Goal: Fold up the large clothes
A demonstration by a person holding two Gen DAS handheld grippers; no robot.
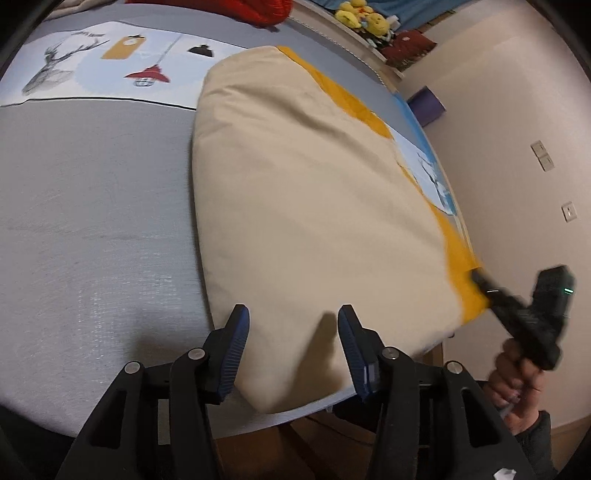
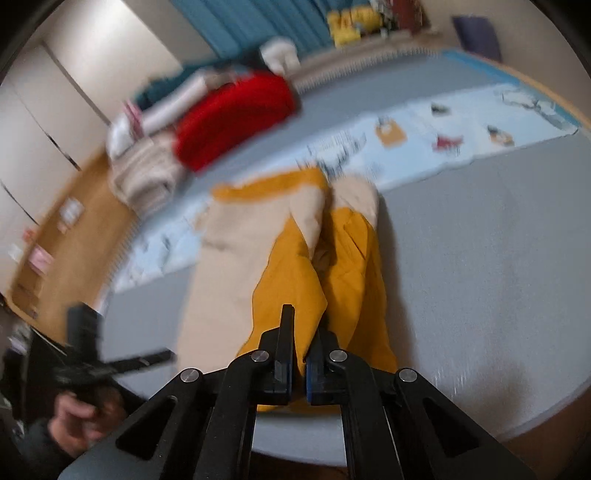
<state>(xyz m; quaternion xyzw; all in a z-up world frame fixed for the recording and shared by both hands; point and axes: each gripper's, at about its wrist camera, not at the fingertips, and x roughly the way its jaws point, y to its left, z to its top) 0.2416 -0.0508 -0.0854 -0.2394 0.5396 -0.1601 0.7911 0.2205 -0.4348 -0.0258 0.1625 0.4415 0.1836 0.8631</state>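
A large beige garment with yellow lining [image 1: 314, 192] lies folded flat on the grey bed [image 1: 92, 221]. In the left wrist view my left gripper [image 1: 293, 326] stands open just above the garment's near corner, a blue pad on either side and neither pressing on the cloth. At the garment's right edge my right gripper [image 1: 478, 278] pinches the yellow fabric, with a hand [image 1: 517, 380] on its handle. In the right wrist view, the right gripper [image 2: 301, 334] is shut on a bunched yellow fold of the garment [image 2: 291, 280]. The left gripper [image 2: 147, 360] shows blurred at lower left.
A red garment [image 2: 236, 114] and a stack of folded clothes [image 2: 147, 177] lie at the bed's far side. Yellow plush toys [image 1: 364, 16] sit on a shelf behind. A printed light-blue strip [image 1: 110, 62] crosses the bed. The bed's edge and a wall [image 1: 517, 147] lie to the right.
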